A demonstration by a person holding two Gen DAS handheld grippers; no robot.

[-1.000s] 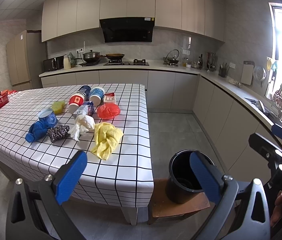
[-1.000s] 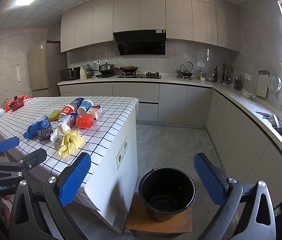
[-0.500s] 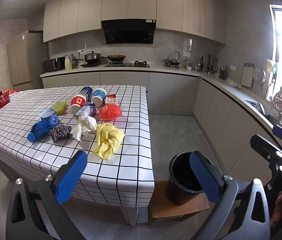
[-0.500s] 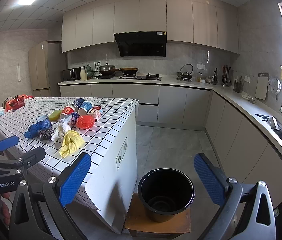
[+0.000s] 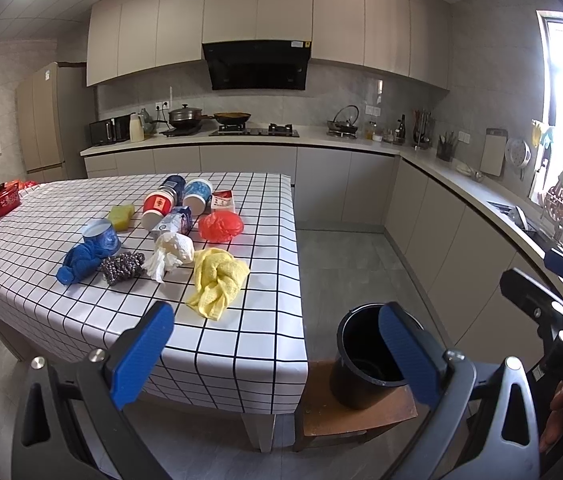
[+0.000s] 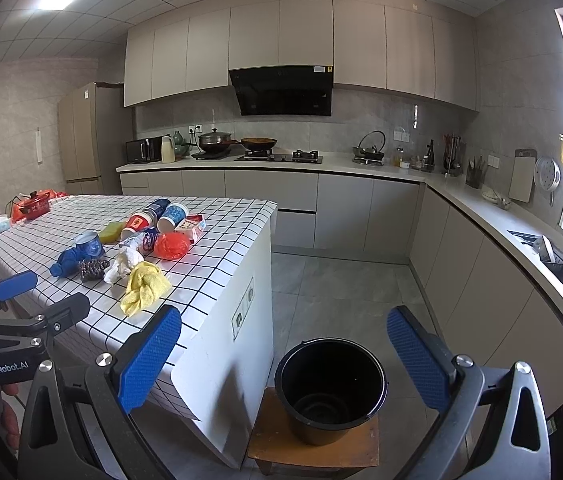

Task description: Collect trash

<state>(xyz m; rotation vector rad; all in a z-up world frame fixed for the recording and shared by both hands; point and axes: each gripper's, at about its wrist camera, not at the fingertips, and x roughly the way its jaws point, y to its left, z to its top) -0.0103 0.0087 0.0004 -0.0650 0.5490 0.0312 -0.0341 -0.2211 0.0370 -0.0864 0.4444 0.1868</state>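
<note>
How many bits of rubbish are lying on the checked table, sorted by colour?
Blue: 3, a blue cloth, a blue tub, a blue paper cup
Red: 2, a red plastic bag, a red paper cup
Yellow: 2, a yellow cloth, a yellow sponge
White: 1, a crumpled tissue
Silver: 1, a steel scourer
Total: 9, leaving out three mixed-colour packs behind them.

Floor [image 6: 341,280] right of the table [image 6: 217,280] lies open; trash crowds the tabletop, near edge bare.
</note>
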